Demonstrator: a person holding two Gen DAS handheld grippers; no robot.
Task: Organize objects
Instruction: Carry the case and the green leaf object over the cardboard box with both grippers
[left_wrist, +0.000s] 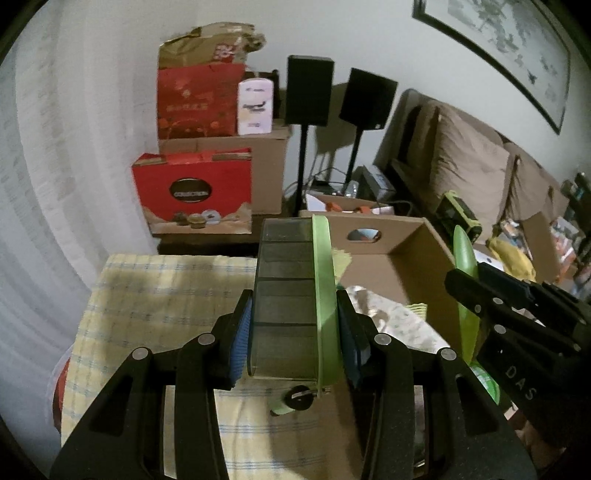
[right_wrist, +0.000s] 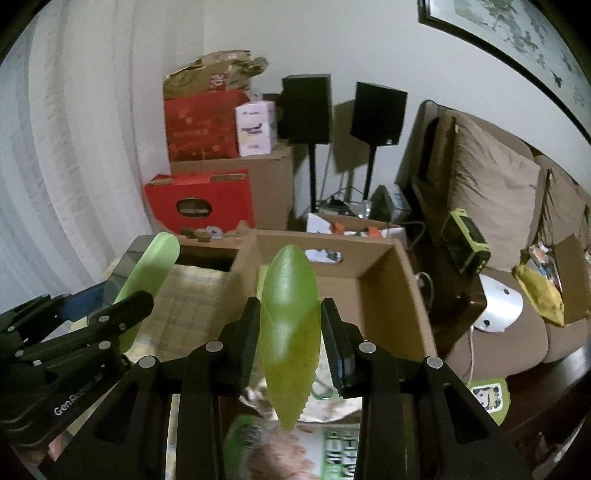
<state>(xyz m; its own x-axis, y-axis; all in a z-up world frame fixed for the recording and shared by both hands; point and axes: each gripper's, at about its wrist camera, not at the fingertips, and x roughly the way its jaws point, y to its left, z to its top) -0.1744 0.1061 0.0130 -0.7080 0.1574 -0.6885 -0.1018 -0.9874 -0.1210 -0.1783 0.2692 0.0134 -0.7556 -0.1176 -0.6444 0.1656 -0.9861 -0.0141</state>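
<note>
My left gripper (left_wrist: 293, 314) is shut on a smoky see-through box with a green rim (left_wrist: 284, 288), its blue pads (left_wrist: 242, 332) pressing both long sides. A small key lock hangs at the box's near end. My right gripper (right_wrist: 290, 317) is shut on a green leaf-shaped plastic piece (right_wrist: 290, 332) that stands up on edge between the pads. Both are held above a table with a yellow checked cloth (left_wrist: 155, 295), just in front of an open cardboard box (right_wrist: 373, 266). In the left wrist view the right gripper (left_wrist: 476, 291) shows at the right edge with its green piece (left_wrist: 463, 251).
Red gift boxes (left_wrist: 192, 192) and brown cartons are stacked against the back wall by a white curtain. Two black speakers on stands (left_wrist: 308, 92) rise behind the cardboard box. A brown sofa with cushions (right_wrist: 495, 192) and clutter fills the right side. A printed packet (right_wrist: 325, 446) lies below the right gripper.
</note>
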